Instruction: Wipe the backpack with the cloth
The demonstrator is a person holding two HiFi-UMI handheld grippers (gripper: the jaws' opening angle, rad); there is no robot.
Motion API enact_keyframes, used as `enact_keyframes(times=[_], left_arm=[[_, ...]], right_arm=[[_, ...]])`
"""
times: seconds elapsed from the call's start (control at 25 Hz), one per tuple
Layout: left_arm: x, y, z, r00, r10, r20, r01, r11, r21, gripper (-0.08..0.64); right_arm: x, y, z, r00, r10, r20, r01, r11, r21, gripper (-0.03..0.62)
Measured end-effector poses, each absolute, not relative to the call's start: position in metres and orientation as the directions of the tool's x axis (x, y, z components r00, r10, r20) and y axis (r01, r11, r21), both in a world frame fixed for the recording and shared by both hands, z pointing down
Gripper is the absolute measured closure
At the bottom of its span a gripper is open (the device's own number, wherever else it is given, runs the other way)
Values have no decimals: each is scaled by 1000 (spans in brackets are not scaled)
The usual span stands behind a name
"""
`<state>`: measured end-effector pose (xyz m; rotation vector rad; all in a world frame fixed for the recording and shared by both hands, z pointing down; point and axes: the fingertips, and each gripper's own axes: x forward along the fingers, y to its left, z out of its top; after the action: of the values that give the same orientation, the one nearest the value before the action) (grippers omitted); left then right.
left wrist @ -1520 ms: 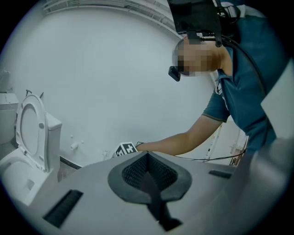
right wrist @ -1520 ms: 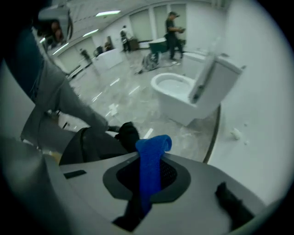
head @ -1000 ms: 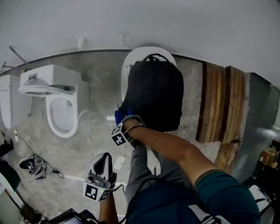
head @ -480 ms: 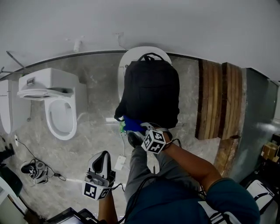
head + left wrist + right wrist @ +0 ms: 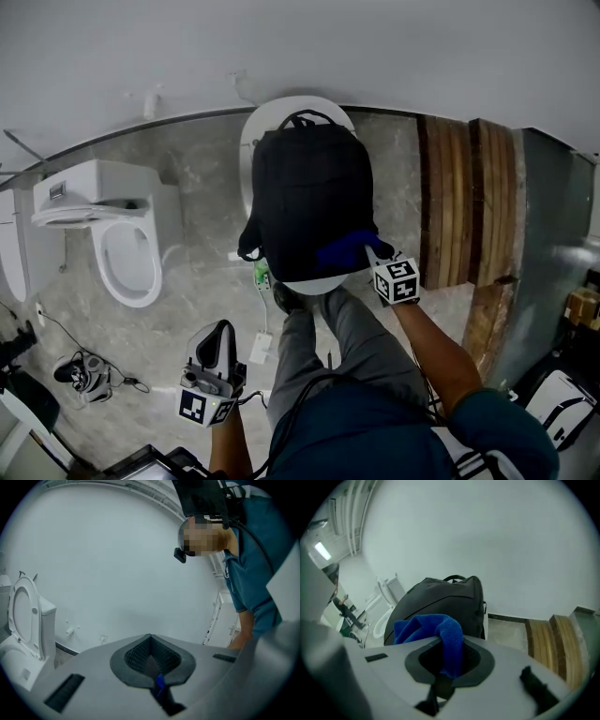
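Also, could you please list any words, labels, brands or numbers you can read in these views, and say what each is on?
No text can be read.
The left cube and the right cube bear only black-and-white square patterns, no letters.
The small white item below the backpack is too small to read.
The backpack shows no legible brand.

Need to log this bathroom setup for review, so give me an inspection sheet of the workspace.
Surface: white seat on grey tiled floor.
Job's things: black backpack on the seat; blue cloth against its lower right edge.
Clutter: shoe and small white item on floor.
Grippers: right gripper shut on blue cloth; left gripper shut, empty, held low.
Cables: thin cable on floor, left.
Surroundings: toilet, wooden boards, white wall.
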<state>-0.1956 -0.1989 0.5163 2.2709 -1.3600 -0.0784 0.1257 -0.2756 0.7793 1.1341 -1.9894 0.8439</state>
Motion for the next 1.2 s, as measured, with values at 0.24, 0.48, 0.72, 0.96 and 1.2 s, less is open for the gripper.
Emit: enact_keyframes(times=[0.24, 0.48, 0.72, 0.96, 1.2], left_arm=[[-188, -203, 515, 501, -842, 197, -815, -384, 434, 560], [-184, -202, 514, 490, -849, 198, -822, -375, 429, 560], [-179, -203, 517, 488, -848, 205, -823, -369, 432, 560], [-176, -207, 514, 488, -851, 195, -822, -373, 431, 560], [-182, -207, 510, 485, -855, 185, -823, -374, 428, 560]], right_arm=[[146, -378, 768, -372, -560, 741, -924, 303, -235, 565], [113, -482, 776, -325, -552, 768, -894, 445, -58, 565], [15, -531, 787, -365, -465, 807, -759, 650, 31, 565], [-79, -503, 775, -546, -347, 762, -629, 771, -100, 565], [-97, -446, 736, -714, -326, 620, -516, 843, -151, 565]])
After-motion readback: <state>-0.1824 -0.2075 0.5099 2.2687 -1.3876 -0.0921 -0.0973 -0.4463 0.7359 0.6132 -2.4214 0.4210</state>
